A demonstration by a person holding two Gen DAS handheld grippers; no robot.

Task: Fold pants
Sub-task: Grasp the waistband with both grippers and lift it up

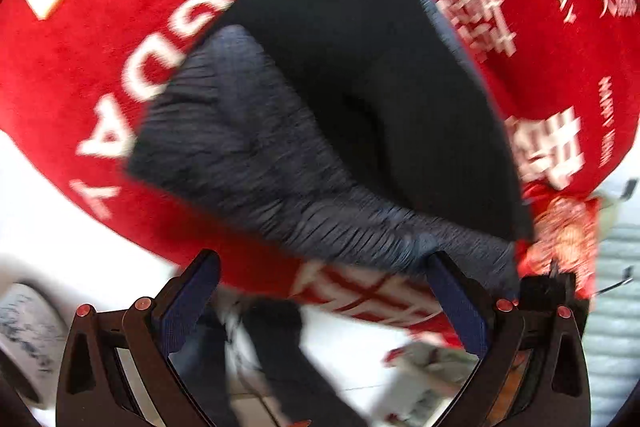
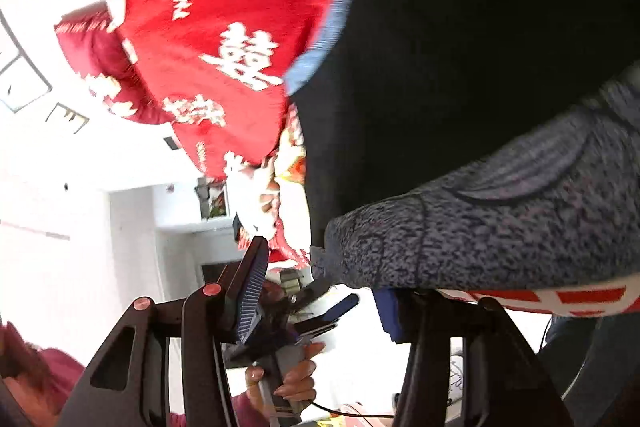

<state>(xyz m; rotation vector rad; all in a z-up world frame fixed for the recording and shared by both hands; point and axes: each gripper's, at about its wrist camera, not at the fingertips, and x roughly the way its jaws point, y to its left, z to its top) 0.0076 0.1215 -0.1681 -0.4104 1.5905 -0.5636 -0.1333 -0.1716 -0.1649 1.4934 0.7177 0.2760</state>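
Where the red cloth [image 1: 100,75] covers the round table, the pants [image 1: 360,99] lie on it near the edge — dark smooth fabric with a grey ribbed knit waistband. White letters on the cloth read "BIGDAY", beside Chinese characters. The left gripper [image 1: 324,291] has its fingers wide apart, gripping nothing. The right gripper [image 2: 320,291] is half open just under the waistband edge — its pads press on nothing.

Dark pants [image 1: 360,87] on red printed tablecloth [image 1: 100,75]
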